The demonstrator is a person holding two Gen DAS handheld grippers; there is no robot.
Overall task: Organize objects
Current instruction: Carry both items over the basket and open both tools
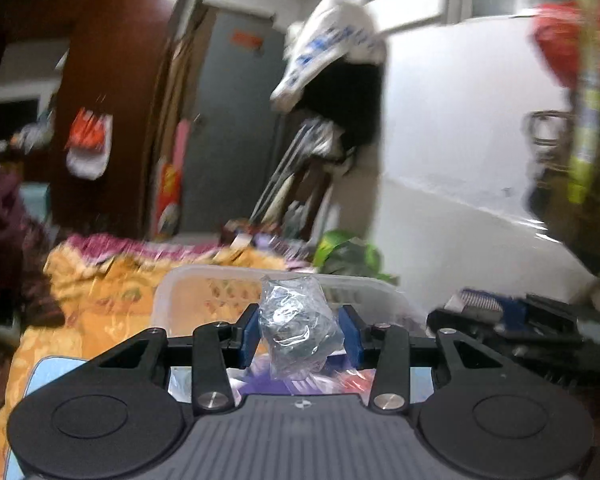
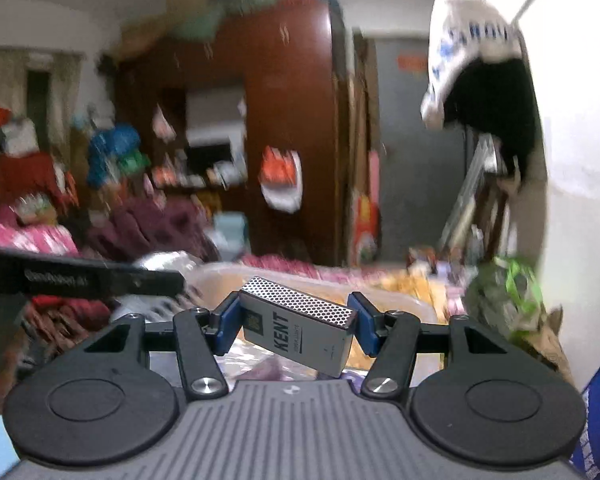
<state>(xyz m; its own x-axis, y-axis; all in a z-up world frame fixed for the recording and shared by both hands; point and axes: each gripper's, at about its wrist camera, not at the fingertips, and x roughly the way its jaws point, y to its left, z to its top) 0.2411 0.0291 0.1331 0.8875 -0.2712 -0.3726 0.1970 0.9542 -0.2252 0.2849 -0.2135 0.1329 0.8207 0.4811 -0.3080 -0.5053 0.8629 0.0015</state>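
Both claws are loaded over the clear plastic bin [image 1: 204, 280] — left claw [image 1: 299, 330] pinching a crumpled plastic packet [image 1: 296, 328], right claw [image 2: 294, 318] clamping a tilted KENT box [image 2: 300, 326] — likely poised to drop them in.

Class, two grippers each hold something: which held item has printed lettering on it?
The KENT box in the right gripper; the left gripper holds a crumpled clear plastic wrapper.

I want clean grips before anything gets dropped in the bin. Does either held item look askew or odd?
Yes. The KENT cigarette pack sits tilted between the right gripper pads, its right end lower, gripped across its ends. The left gripper pinches a crumpled clear plastic bag, bulging above and below the pads. Both hover over the translucent plastic bin.
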